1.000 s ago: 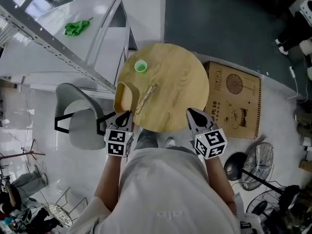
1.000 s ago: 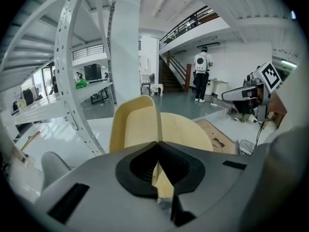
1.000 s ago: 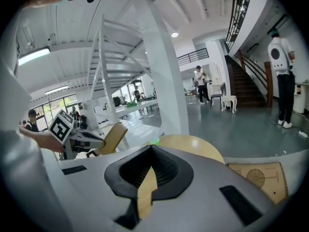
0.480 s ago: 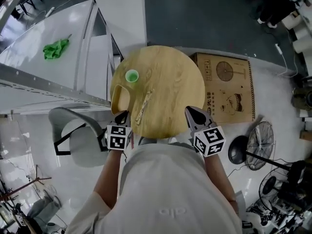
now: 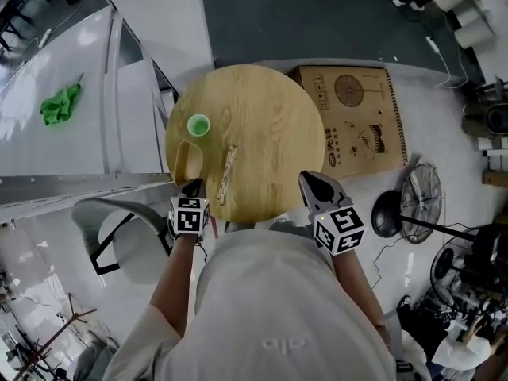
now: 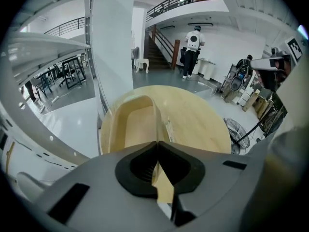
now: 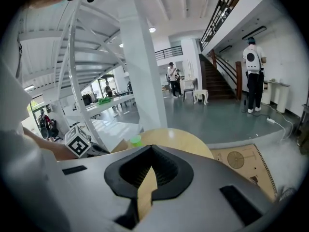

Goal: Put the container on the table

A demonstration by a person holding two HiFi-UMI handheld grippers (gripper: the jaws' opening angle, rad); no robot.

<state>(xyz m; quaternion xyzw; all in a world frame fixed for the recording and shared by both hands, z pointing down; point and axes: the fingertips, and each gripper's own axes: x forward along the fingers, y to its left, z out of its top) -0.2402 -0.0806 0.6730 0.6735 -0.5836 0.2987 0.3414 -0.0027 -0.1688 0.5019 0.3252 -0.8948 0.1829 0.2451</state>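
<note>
left gripper [image 5: 192, 186] pinches the near wall of the container [image 5: 187, 157] at the table's [image 5: 270, 141] left edge; seems light, stiff, smooth wood. right gripper [image 5: 314, 184] pressed together, empty.

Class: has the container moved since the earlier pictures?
Yes. The container has shifted from overhanging the table's left edge inward over it, nearer the cup.

We get bright, even indoor light; a ceiling lamp [image 7: 152, 29] glows overhead. The glossy floor [image 5: 48, 236] throws white glare at the head view's left. Both gripper views bow toward dark round corners, and the left gripper [image 6: 157, 143] and right gripper [image 7: 151, 148] blur close up.
</note>
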